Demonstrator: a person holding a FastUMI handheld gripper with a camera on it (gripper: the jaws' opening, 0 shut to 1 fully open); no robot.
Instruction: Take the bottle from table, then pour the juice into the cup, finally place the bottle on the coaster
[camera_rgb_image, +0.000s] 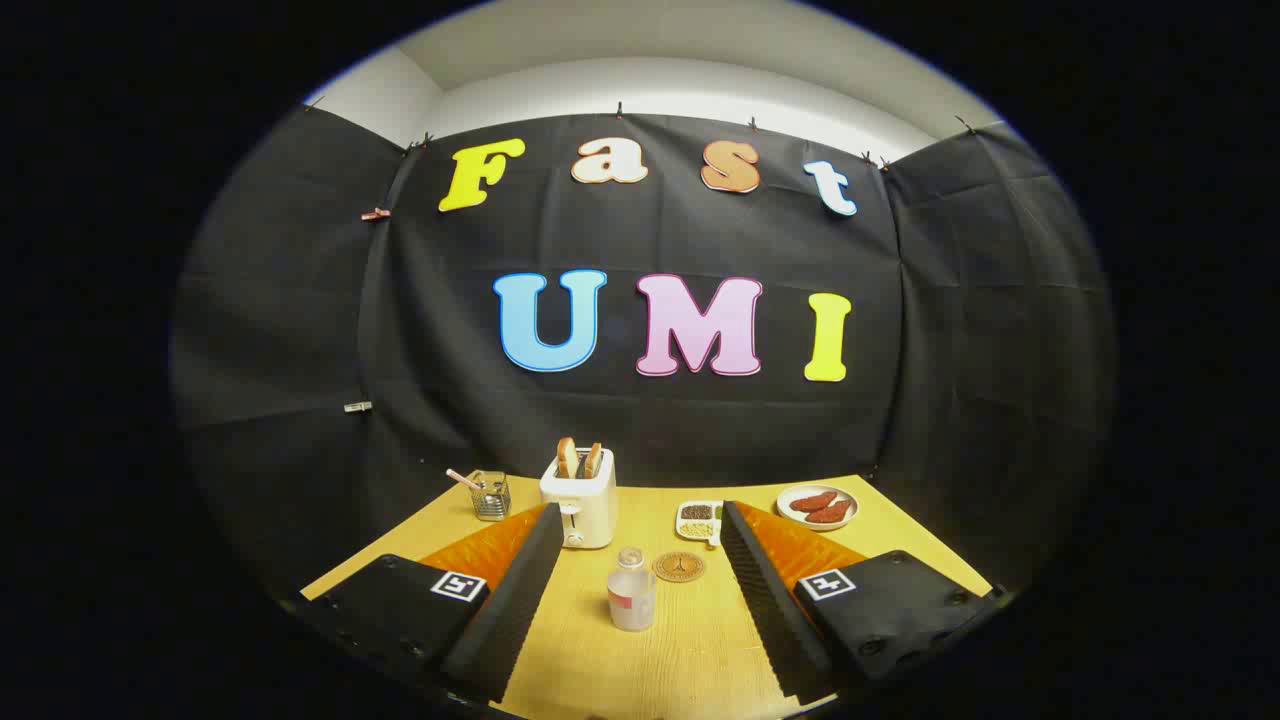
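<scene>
Tongs (635, 540) spread wide and holding nothing, bottle (631, 591) upright on the counter (690, 650) between the fingers, coaster (679, 567) just beyond it to the right, toaster (579, 496), small tray (699, 520), plate (817, 506) farther back

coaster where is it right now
In the gripper view the coaster lies on the table just right of and behind the bottle, ahead of the open gripper.
</scene>
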